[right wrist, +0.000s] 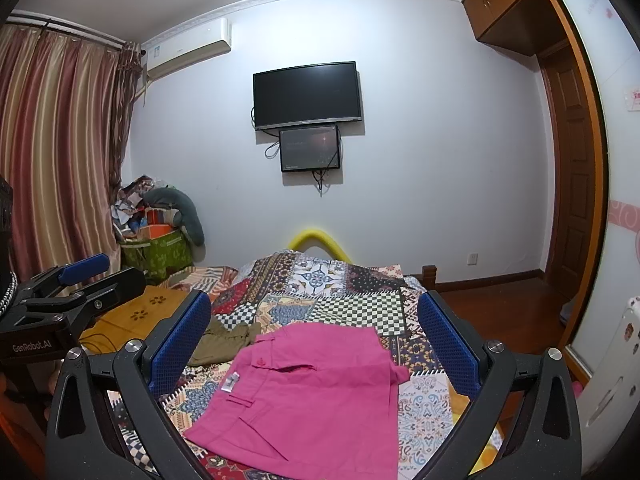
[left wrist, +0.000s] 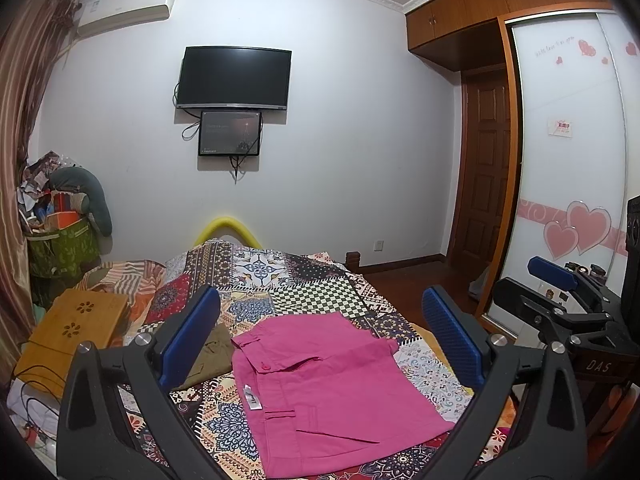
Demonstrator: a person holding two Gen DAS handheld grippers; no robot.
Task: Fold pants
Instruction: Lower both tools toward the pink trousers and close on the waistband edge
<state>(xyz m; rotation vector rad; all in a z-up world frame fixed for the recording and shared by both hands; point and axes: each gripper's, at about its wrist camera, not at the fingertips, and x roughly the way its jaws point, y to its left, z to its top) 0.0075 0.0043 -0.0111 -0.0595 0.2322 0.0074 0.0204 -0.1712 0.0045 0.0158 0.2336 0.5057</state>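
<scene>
Two black gripper frames with blue ribbed pads fill the foreground of each wrist view. The left gripper [left wrist: 320, 340] is held above the bed with its jaws wide apart, nothing between them, and the right gripper [right wrist: 314, 344] is likewise held open and empty above the bed. Each gripper is also seen at the edge of the other's view, raised off the bedding.

Framed between the pads, pink pants [left wrist: 332, 392] are laid flat on a patchwork bedspread [left wrist: 304, 276], already folded into a compact rectangle. A buttoned back pocket, belt loops and a small white label [left wrist: 251, 397] face up. The pants are touched by neither gripper. Just beside them, toward the left, a crumpled olive-green garment [left wrist: 214, 354] lies on the bedspread, partly hidden behind the left gripper's pad.

Farther left, a bamboo lap tray [left wrist: 76, 328] with flower-shaped cutouts rests on the bed. A green storage bag [left wrist: 64, 248] stuffed with items stands in the corner by striped curtains [right wrist: 52, 152]. On the white far wall, a dark television [left wrist: 234, 78] is mounted with a smaller screen [left wrist: 230, 134] just below it, and an air conditioner [left wrist: 128, 8] is fixed near the ceiling. A wooden door [left wrist: 486, 168] and a wardrobe panel with pink hearts [left wrist: 580, 224] are seen on the right.
</scene>
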